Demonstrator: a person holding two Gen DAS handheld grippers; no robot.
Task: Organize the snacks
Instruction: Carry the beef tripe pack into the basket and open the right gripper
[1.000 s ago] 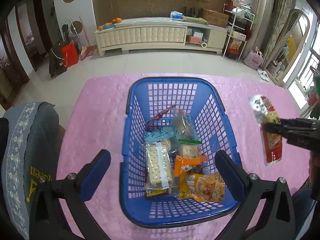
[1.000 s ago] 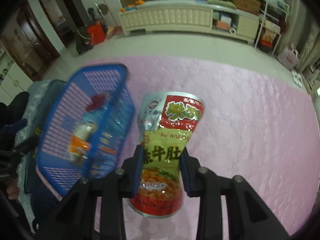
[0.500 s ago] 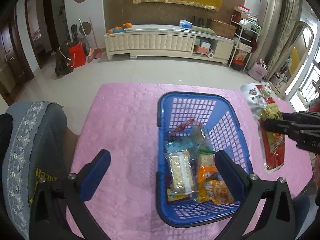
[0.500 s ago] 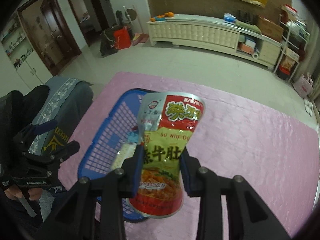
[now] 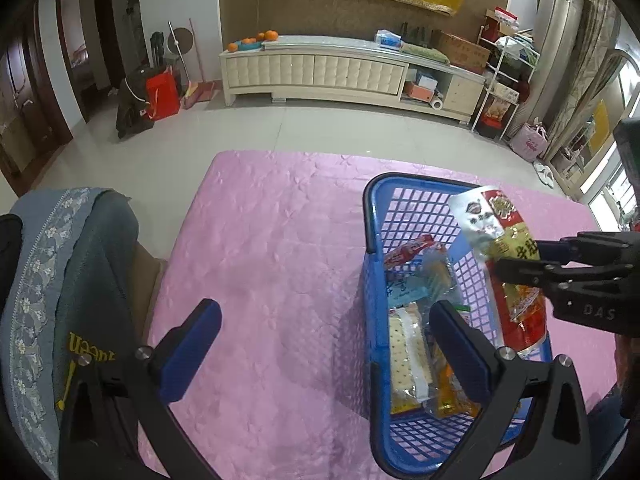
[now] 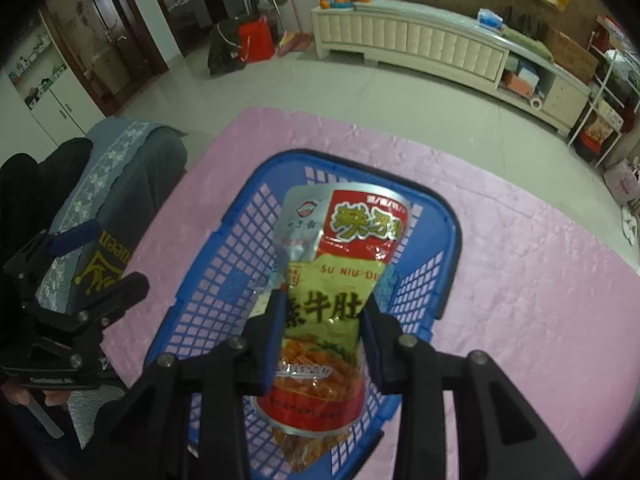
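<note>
A blue plastic basket (image 5: 372,216) (image 6: 224,256) stands on the pink tablecloth and holds several snack packets (image 5: 408,344). My right gripper (image 6: 324,312) is shut on a red, green and silver snack pouch (image 6: 344,264) and holds it upright above the basket. In the left wrist view the pouch (image 5: 504,248) hangs over the basket's right side, pinched by the right gripper (image 5: 516,260). My left gripper (image 5: 324,344) is open and empty, low over the cloth at the basket's left wall. It also shows at the left of the right wrist view (image 6: 92,272).
The pink cloth (image 5: 272,240) covers the table. A chair draped in grey-blue fabric (image 5: 60,280) stands at the table's left edge. Beyond the table lie tiled floor and a long white cabinet (image 5: 320,68).
My right gripper has carried the pouch leftward, from beside the basket to above it. My left gripper has shifted left, so the basket now sits at the right of its view.
</note>
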